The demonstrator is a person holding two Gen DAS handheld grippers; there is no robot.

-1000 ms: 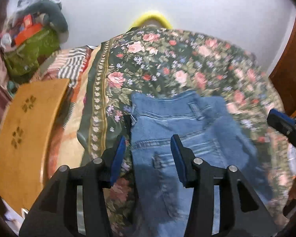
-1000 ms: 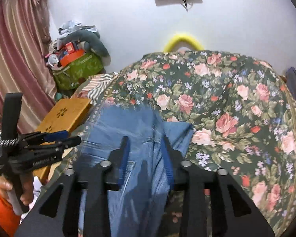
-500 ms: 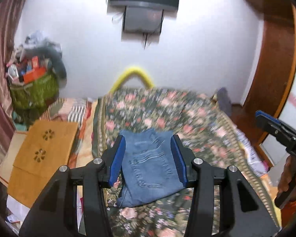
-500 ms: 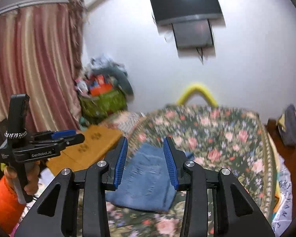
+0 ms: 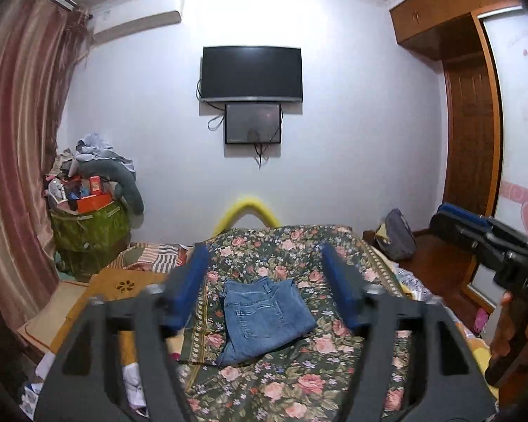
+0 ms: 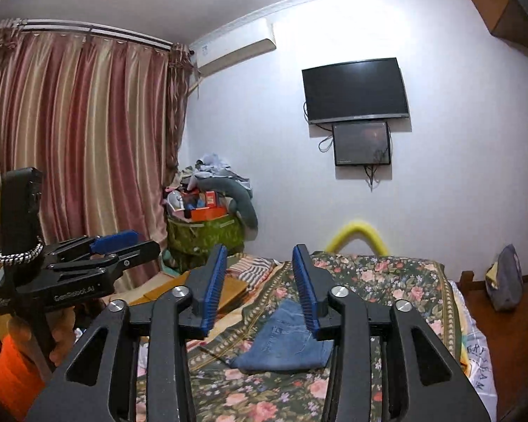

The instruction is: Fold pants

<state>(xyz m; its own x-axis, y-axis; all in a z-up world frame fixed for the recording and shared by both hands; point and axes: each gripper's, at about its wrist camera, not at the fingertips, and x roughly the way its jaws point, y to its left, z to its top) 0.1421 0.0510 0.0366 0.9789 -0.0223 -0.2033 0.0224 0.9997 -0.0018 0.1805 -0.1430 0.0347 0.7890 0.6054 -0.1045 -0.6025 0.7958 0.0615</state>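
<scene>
The blue jeans [image 5: 264, 316] lie folded into a compact rectangle on the floral bedspread [image 5: 299, 387], back pocket up. They also show in the right wrist view [image 6: 285, 344]. My left gripper [image 5: 265, 288] is open and empty, held high above and well back from the jeans. My right gripper [image 6: 260, 285] is open and empty, also raised well clear of the bed. Each gripper shows at the edge of the other's view: the right gripper in the left wrist view [image 5: 475, 232], the left gripper in the right wrist view [image 6: 98, 256].
A wooden board [image 5: 123, 288] lies left of the bed. A green bag piled with clutter [image 5: 88, 221] stands in the left corner by the curtain [image 6: 81, 161]. A TV [image 5: 251, 74] hangs on the far wall. A wardrobe [image 5: 475, 123] stands at right. A grey bag [image 5: 399, 234] sits by the bed.
Both grippers have pulled up and back from the jeans, so the whole room has come into view. The left gripper's jaws have spread wider. The jeans stay folded on the bed.
</scene>
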